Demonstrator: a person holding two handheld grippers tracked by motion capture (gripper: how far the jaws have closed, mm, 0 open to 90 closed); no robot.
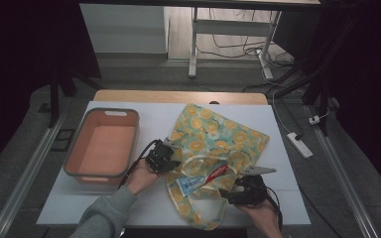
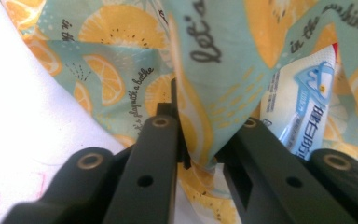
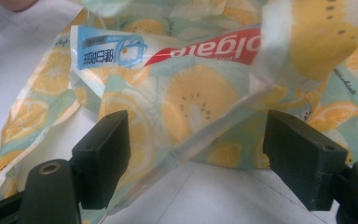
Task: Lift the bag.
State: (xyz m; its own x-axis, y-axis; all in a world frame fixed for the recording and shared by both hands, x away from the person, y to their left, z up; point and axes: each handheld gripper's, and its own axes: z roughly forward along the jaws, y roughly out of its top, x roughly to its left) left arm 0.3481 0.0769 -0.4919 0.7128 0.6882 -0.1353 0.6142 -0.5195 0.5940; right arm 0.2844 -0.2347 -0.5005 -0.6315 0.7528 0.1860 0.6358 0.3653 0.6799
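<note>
A pale green cloth bag printed with yellow lemon slices (image 1: 213, 139) lies spread across the middle of the white table (image 1: 278, 198) in the high view, its handles trailing toward the lower centre of the frame. A white, blue and red toothpaste tube (image 1: 201, 178) lies at the bag's mouth, just below the frame's centre. At the left of the frame sits an orange rectangular plastic basin with a grey rim (image 1: 103, 145), well apart from the bag.

The left gripper (image 1: 159, 159) sits at the bag's left edge; in the left gripper view its black jaws are clamped on a fold of the printed fabric (image 2: 200, 140), with the tube (image 2: 303, 107) showing at the right of that frame.

The right gripper (image 1: 245, 187) rests at the lower right of the bag; in the right gripper view its jaws stand wide apart with the bag's edge (image 3: 191, 121) lying between them, and the tube (image 3: 168, 51) runs across the upper part of that frame
</note>
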